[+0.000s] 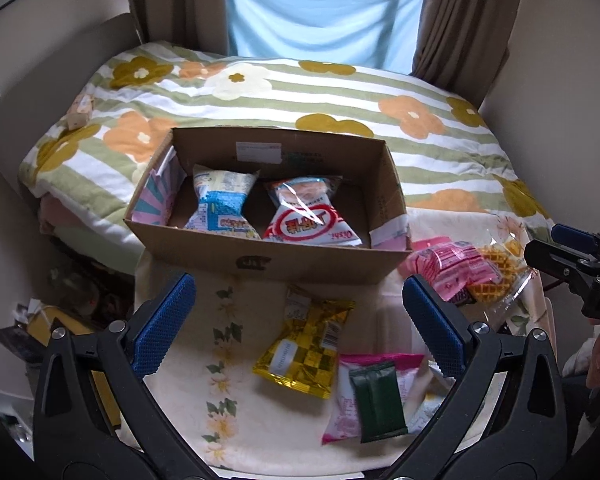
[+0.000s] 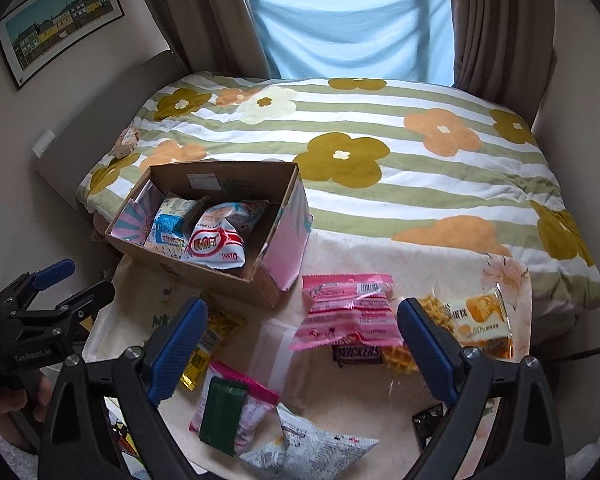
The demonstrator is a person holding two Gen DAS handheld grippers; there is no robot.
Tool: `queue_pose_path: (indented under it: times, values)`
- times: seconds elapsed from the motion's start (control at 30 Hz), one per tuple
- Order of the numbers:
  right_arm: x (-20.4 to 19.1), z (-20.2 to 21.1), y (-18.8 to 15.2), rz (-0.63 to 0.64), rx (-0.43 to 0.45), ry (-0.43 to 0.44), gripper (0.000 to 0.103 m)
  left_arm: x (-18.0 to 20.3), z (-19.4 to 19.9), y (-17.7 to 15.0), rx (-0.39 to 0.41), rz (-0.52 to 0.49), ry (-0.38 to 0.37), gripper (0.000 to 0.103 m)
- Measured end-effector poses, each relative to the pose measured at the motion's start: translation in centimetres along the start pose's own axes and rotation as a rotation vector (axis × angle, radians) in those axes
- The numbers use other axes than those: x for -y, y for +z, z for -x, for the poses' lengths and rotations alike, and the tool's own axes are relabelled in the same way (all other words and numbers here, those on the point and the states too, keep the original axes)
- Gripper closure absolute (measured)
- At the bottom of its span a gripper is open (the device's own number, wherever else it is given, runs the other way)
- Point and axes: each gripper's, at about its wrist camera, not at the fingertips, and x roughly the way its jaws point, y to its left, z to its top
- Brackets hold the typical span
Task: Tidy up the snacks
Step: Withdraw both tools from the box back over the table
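matt cardboard box (image 1: 260, 268), glossy (crinkled) gold packet (image 1: 306, 350)

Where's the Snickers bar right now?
In the right wrist view the Snickers bar lies on the cream cloth, low and centre, half tucked under the pink snack bag, with the waffle pack on its right.

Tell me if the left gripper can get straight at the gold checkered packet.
Probably yes: the gold checkered packet lies flat in the open between the left gripper's wide jaws, with nothing on top; only the pink packet crowds one edge.
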Motion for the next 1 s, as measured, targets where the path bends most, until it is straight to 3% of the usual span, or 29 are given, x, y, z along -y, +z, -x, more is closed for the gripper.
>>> queue_pose_path:
  times: [0.23, 0.43, 0.77, 0.87, 1.0]
  values:
    - [1.9, 2.1, -4.9, -0.030, -0.008, -0.009, 0.008, 2.7, 1.6, -4.4, -0.017, 0.009, 0.003, 0.000]
    - [2.8, 2.6, -9.2, -0.121, -0.018, -0.029, 0.008, 4.8, 0.7, -8.7, -0.083, -0.008, -0.041, 0.000]
    - [2.5, 0.0, -16.0, -0.378, -0.029, -0.060, 0.008, 6.2, -3.0, -13.1, -0.113, -0.064, -0.112, 0.001]
    - [1.9, -1.5, -17.7, -0.373, -0.020, -0.108, 0.008, 6.2, -4.4, -13.9, -0.089, -0.069, -0.103, 0.001]
    - [1.5, -3.3, -19.2, -0.382, 0.006, -0.124, 0.008, 6.1, -6.2, -15.1, -0.061, -0.068, -0.084, 0.010]
